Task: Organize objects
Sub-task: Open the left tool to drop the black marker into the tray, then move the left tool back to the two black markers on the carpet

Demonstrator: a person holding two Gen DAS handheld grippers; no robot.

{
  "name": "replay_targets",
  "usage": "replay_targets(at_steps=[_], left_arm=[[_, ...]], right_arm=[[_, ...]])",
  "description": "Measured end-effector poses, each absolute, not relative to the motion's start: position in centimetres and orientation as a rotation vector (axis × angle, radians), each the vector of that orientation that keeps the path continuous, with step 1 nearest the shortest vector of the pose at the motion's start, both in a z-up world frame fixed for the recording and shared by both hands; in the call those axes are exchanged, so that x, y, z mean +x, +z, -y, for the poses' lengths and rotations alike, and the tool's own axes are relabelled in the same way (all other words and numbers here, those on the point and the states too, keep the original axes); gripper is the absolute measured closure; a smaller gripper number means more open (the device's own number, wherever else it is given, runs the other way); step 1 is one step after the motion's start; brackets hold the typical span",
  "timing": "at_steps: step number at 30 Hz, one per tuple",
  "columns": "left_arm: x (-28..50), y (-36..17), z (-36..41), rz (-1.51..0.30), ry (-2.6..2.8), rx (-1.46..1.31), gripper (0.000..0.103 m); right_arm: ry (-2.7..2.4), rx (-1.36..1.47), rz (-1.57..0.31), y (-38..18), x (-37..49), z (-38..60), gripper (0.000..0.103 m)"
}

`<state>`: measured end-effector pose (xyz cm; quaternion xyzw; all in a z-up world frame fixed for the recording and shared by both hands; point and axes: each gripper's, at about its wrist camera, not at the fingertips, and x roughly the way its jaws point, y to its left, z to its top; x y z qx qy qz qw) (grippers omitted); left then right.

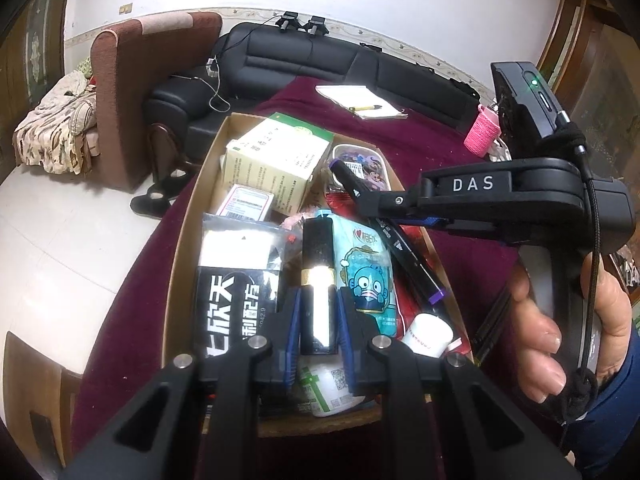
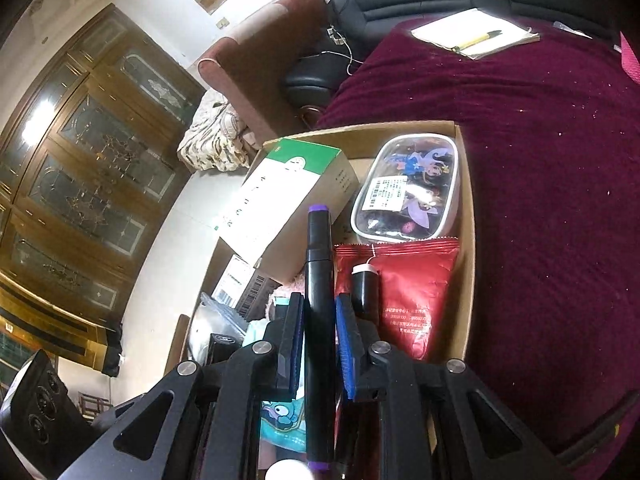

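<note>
Jaws on the left gripper (image 1: 319, 294) were pinching a black lipstick tube (image 1: 316, 248) with a gold band. The blue pads pressed on both of its sides near the lower end, and the tube pointed away from me, roughly in line with the fingers. It hung low over the cardboard box (image 1: 188, 232), above the gap between a black packet (image 1: 228, 300) on the left and a teal cartoon pouch (image 1: 368, 268) on the right. I could not tell whether its far end was already resting on anything.

Further right, the right gripper (image 2: 319, 300) had its jaws closed on a black marker (image 2: 318, 264) with purple ends. The pads lay against its barrel about midway, though the hold looked light to me. The marker was over the box's middle, with a green-and-white carton (image 2: 292, 200) to its left, a red packet (image 2: 412, 288) just to its right and a clear case (image 2: 408, 188) beyond that. The box itself sat on the maroon-covered worktop (image 2: 540, 160).

I judged the step in hand to be the placing: both items carried over the box, neither yet let go. The box was crowded, so the next move called for a free slot for each piece. That meant lowering the tube flat into the gap beside the pouch, and laying the marker lengthwise along the red packet. Only then should either pair of jaws spread, one hand at a time, so neither piece rolled onto its neighbours or knocked the other gripper.
</note>
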<state>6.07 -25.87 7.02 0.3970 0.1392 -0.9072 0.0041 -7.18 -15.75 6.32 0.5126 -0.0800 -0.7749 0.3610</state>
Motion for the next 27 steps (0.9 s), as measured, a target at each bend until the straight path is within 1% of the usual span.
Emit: replay_targets(at_steps=[2,4,7,8,10,11,16,23,27], left_arm=[[6.1,7.1,25.8,-0.438,-2.838,1.244,0.086],[6.1,7.1,25.6,-0.43,-2.834,1.247,0.086],[6.0,7.1,25.6,-0.433,-2.823,1.249,0.084],[6.0,7.2,25.7,-0.442,-2.818,1.249,0.082],[6.2,7.3,25.8,-0.463,-2.819,1.246,0.071],[6.3,7.4,25.8,-0.458,-2.821,1.239,0.07],[6.8,8.2,25.2,-0.421,-2.834,1.22,0.069],[7.1,9.7,22.8,-0.341,-2.899,1.207,0.069],[6.7,10.2,19.8,-0.263,-2.961,1.241,0.069]], right_arm=[[-2.005,1.305,0.206,6.6,-7.0,15.5,0.081],[-2.004,1.29,0.212,7.0,-6.9,15.1,0.076],[-1.998,1.277,0.235,7.4,-6.7,14.5,0.071],[-1.994,1.273,0.244,7.6,-6.6,14.2,0.07],[-1.987,1.267,0.26,7.8,-6.4,13.5,0.07],[-1.981,1.264,0.268,7.8,-6.1,13.0,0.07],[-1.965,1.252,0.33,8.0,-5.4,9.4,0.07],[-2.016,1.26,0.419,7.5,-4.6,1.2,0.068],[-2.058,1.26,0.495,7.0,-4.1,-3.7,0.06]])
